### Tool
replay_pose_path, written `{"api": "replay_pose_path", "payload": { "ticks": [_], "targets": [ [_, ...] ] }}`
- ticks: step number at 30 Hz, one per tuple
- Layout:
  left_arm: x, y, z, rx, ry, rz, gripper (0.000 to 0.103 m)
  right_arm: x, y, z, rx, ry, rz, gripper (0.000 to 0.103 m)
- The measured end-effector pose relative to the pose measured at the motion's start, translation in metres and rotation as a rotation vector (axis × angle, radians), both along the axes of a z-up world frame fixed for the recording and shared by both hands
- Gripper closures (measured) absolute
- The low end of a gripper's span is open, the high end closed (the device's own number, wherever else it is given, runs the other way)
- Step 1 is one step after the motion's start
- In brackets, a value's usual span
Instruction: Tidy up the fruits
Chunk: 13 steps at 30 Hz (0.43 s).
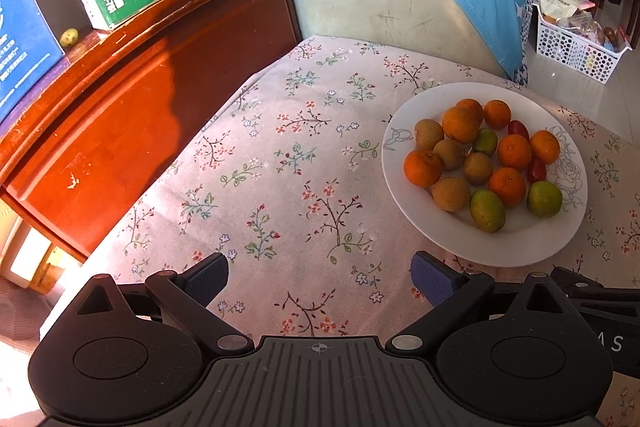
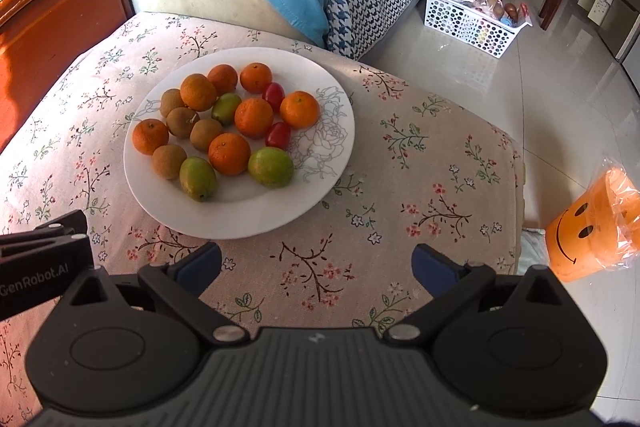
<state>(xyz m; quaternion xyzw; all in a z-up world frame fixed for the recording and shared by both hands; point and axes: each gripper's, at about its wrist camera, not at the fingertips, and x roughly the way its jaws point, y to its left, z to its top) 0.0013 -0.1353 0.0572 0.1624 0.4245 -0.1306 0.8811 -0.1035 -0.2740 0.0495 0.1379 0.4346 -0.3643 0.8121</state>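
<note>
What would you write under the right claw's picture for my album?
Open right claw hovers before a white plate of mixed fruit on a flowered tablecloth.

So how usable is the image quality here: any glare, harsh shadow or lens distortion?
Left wrist view: hard sunlight blows out the wooden cabinet, with a dark shadow beside the glare; fisheye bends its edge. Right wrist view: the floor reflects light, and the plate and fruit are evenly lit and sharp. Both grippers, left and right, frame the bottom.

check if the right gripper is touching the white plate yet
Apart. The right wrist view shows bare floral cloth between the open right gripper and the near rim of the white plate.
</note>
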Motion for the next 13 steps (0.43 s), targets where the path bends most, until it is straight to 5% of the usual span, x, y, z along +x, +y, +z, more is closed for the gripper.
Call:
{"api": "replay_pose_path", "payload": {
  "ticks": [13],
  "targets": [
    [-0.028, 0.035, -0.014, -0.015, 0.016, 0.035, 0.004, -0.019, 0.032, -0.017, 0.002, -0.032, 0.033, 0.002]
  ]
}}
